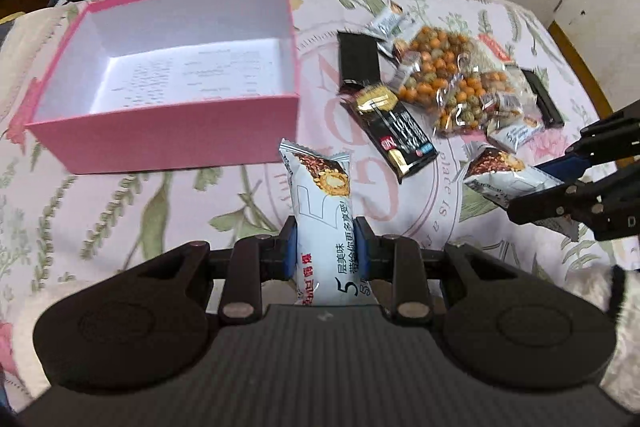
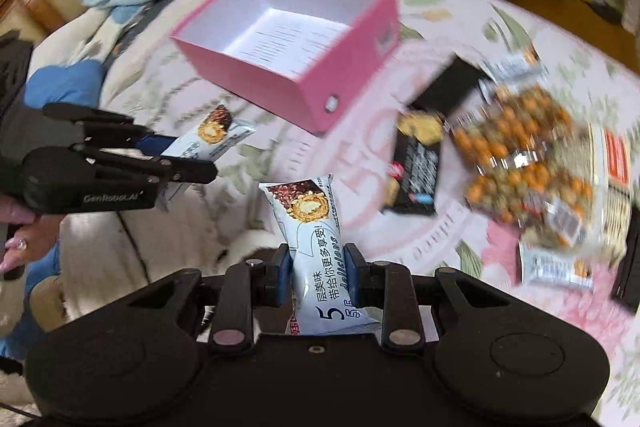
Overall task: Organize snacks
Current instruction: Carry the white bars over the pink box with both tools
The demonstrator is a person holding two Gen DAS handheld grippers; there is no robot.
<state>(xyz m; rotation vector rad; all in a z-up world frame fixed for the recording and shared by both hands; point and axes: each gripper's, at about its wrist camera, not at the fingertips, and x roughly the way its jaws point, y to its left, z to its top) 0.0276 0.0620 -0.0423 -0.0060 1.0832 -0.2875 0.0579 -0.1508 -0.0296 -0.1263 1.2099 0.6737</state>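
Gripping a white wafer packet (image 1: pixel 324 223), the left gripper (image 1: pixel 325 247) has both blue pads pressed on the packet's sides; the packet stands upright between them, its printed end pointing toward 12 o'clock. In the left wrist view, the pink box (image 1: pixel 160 143) lies at 10 o'clock from that gripper, open-topped, white inside, with a printed sheet on its floor and no snacks in it. It rests on the floral bedspread (image 1: pixel 120 211). At 1 o'clock lies a black-and-gold bar (image 1: pixel 394 131), flat on the cloth, just beside a plain black packet (image 1: pixel 358 61). Beyond, at 2 o'clock, clear bags of orange and green coated nuts (image 1: pixel 452 83) sit in a loose heap with small white packets tucked around them.

At 3 o'clock in the same view, the right gripper (image 1: pixel 556 183) is clamped on a second white wafer packet (image 1: pixel 500 175), held clear of the cloth. The right wrist view confirms this grip: the second packet stands pinched between the blue pads, and the box lies at 12 o'clock, well apart. A hand (image 2: pixel 20 239) shows at 9 o'clock there, on the left tool's handle.
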